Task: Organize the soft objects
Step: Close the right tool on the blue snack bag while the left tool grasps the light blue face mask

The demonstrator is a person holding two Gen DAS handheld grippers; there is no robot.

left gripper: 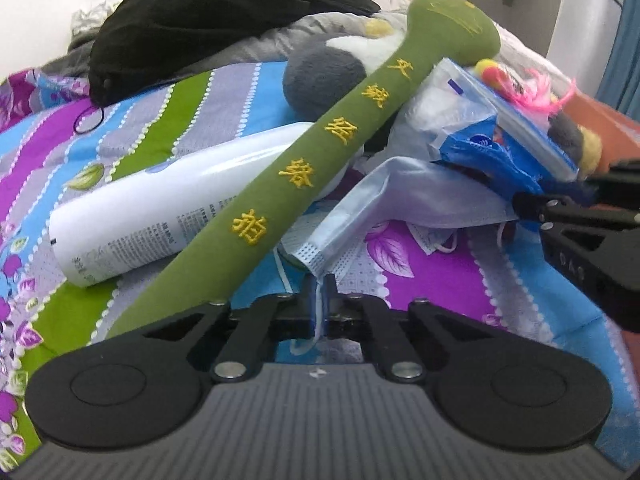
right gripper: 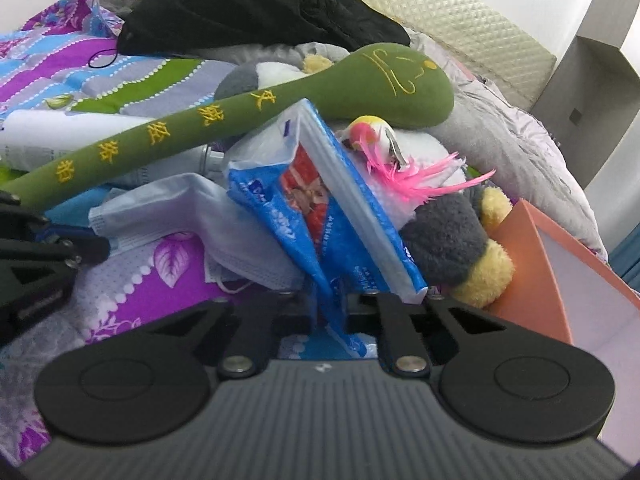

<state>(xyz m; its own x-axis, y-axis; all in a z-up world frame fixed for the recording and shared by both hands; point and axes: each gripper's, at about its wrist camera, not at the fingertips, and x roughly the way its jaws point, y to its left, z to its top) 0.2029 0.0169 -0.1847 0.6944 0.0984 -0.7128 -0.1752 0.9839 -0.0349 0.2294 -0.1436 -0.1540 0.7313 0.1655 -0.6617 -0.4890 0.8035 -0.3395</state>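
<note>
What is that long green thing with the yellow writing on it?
A long soft plush stick, olive green, with yellow embroidered characters along its shaft and a whiskered cat face stitched on its rounded head. It lies slanted across the pile, over a white bottle and against a clear plastic bag. Neither claw holds it.

Bright, even light, soft fisheye pictures

You get glare along the white bottle, faint shadows under the clutter, strong bending at the edges, and slight blur throughout.
</note>
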